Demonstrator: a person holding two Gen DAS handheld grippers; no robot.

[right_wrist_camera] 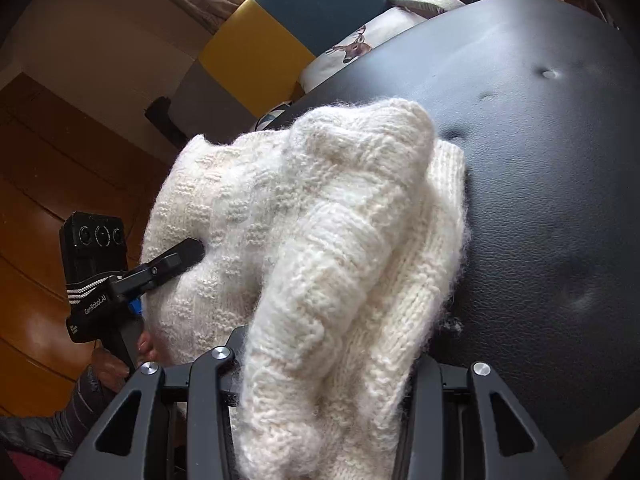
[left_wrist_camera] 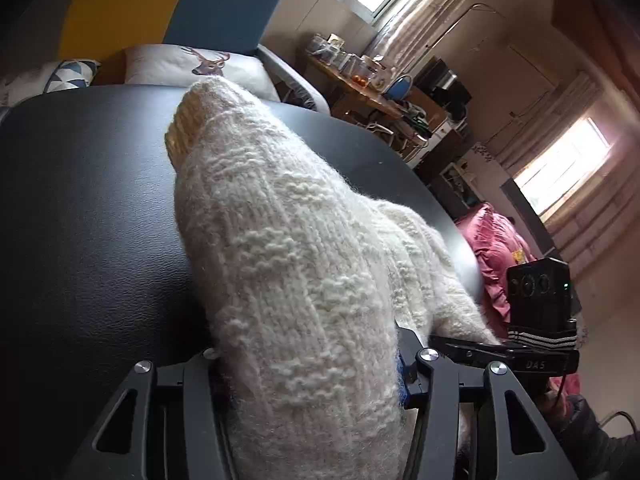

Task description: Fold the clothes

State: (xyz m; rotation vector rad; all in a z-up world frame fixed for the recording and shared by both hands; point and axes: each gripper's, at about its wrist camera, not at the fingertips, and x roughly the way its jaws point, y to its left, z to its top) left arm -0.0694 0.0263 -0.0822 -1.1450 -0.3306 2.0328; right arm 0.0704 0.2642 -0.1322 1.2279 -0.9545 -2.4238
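Cream knit sweater [left_wrist_camera: 288, 264] lies bunched on a black padded top [left_wrist_camera: 88, 216], which works as the folding surface, and both grippers have a piece of it. Left gripper [left_wrist_camera: 308, 364] sits at the near edge with a thick wad of knit filling the gap between its jaws; jaws look partly closed, pressing the wool from both sides, so it reads as a grip on a bulky fold rather than an open hover. From the left camera a ribbed cuff [left_wrist_camera: 188, 128] stretches away across the top, probably a sleeve or hem drawn out long so it can be laid over. Right gripper [right_wrist_camera: 320, 364] does the same on its side: jaws partly closed on a fat roll of the knit, fabric spilling over the fingers toward the camera. In the right view a left finger tip [right_wrist_camera: 192, 250] is sunk into the sweater's far side, so the two grips sit well apart along one edge, likely to lift that edge evenly and keep it from sagging in the middle. Knit is soft, fuzzy and thick, so a wide grip is needed and it may slip or stretch. Sweater not folded flat yet; layers are heaped. A sofa with a deer cushion [left_wrist_camera: 200, 64] sits behind the top
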